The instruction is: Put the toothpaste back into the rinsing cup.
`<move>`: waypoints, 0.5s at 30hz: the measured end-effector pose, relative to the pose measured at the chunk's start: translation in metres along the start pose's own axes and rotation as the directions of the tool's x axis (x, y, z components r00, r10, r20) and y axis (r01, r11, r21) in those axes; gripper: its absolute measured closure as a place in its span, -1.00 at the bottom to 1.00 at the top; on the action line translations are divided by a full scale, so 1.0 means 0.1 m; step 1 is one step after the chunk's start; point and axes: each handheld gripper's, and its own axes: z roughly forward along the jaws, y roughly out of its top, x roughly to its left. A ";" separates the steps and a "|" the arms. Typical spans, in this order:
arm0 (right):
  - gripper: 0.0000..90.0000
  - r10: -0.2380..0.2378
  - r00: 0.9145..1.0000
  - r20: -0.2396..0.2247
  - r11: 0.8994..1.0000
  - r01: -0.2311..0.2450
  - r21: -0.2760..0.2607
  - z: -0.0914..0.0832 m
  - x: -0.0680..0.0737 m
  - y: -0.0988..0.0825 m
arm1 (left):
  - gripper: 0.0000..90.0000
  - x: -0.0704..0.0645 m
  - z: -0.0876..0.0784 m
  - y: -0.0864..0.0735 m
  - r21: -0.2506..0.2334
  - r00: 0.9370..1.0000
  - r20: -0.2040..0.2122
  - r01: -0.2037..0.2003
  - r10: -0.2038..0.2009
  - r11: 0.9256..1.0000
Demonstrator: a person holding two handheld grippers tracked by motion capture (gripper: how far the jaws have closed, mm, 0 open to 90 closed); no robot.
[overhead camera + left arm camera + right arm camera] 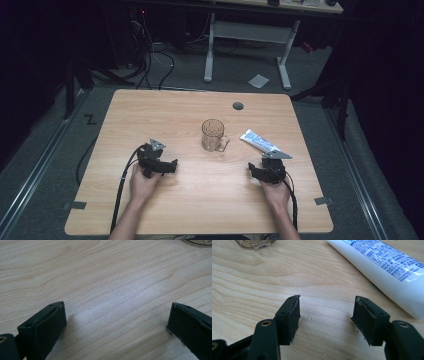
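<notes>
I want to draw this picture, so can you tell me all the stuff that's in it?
table: one, light wood, in the middle of the room
mug: one, clear glass, upright at the table's centre
tube: one, white with blue print, lying right of the mug
hole: one, dark, near the table's far edge
desk: one, white legs, behind the table
hands: two, at the near edge
left claw: one, black, open, empty
right claw: one, black, open, near the tube
</notes>
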 end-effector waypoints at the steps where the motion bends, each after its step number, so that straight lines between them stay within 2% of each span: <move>1: -0.10 0.005 1.000 0.002 1.000 -0.005 -0.004 -0.01 -0.01 -0.01 | -0.95 0.00 0.00 0.00 0.000 1.000 0.000 0.000 0.000 1.000; 4: -0.05 0.024 1.000 -0.002 1.000 -0.024 -0.019 -0.07 -0.05 -0.05 | -0.95 0.00 0.00 0.00 0.000 1.000 0.000 0.000 0.000 1.000; 15: -0.02 0.035 0.999 -0.007 0.999 -0.035 -0.037 -0.15 -0.09 -0.06 | -0.95 0.00 0.00 0.00 0.000 1.000 0.000 0.000 0.000 1.000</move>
